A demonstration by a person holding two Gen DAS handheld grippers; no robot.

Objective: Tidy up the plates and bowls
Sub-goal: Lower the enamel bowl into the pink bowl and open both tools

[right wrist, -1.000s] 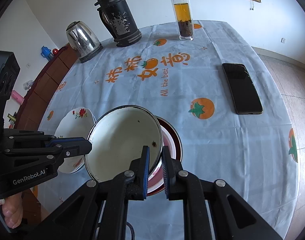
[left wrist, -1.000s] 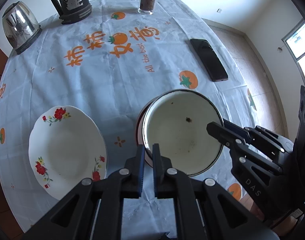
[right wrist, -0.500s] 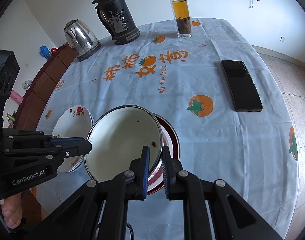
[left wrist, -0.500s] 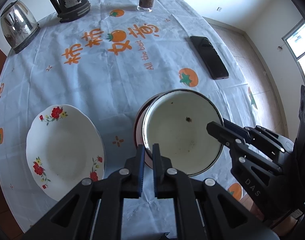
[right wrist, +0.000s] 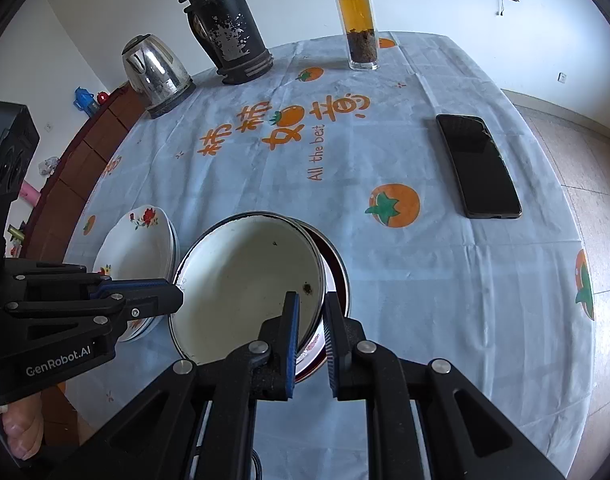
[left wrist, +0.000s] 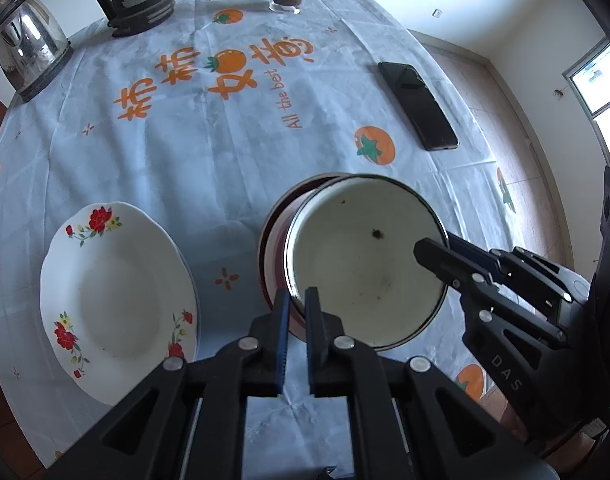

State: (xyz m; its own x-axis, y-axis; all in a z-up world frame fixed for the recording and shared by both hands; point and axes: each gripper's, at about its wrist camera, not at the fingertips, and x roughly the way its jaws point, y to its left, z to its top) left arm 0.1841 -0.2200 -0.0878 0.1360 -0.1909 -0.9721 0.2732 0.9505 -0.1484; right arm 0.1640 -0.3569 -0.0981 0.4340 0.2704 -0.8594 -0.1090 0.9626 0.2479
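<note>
A white enamel bowl (left wrist: 365,264) (right wrist: 245,280) with a dark rim hangs tilted over a red-rimmed bowl (left wrist: 271,248) (right wrist: 339,276) on the tablecloth. My left gripper (left wrist: 297,296) (right wrist: 177,298) is shut on the enamel bowl's left rim. My right gripper (right wrist: 311,304) (left wrist: 429,248) is shut on its opposite rim, one finger inside and one outside. A white plate with red flowers (left wrist: 117,296) (right wrist: 141,240) lies on the table to the left of the bowls. Most of the red-rimmed bowl is hidden under the enamel one.
At the far side of the round table stand a steel kettle (right wrist: 157,76), a black thermos jug (right wrist: 225,28) and a glass tea bottle (right wrist: 359,24). A black phone (right wrist: 479,166) lies at the right. The table edge and tiled floor (right wrist: 585,168) are at the right.
Both grippers keep their hold on the enamel bowl. The views have drifted slightly over the table; nothing was let go or set down.
</note>
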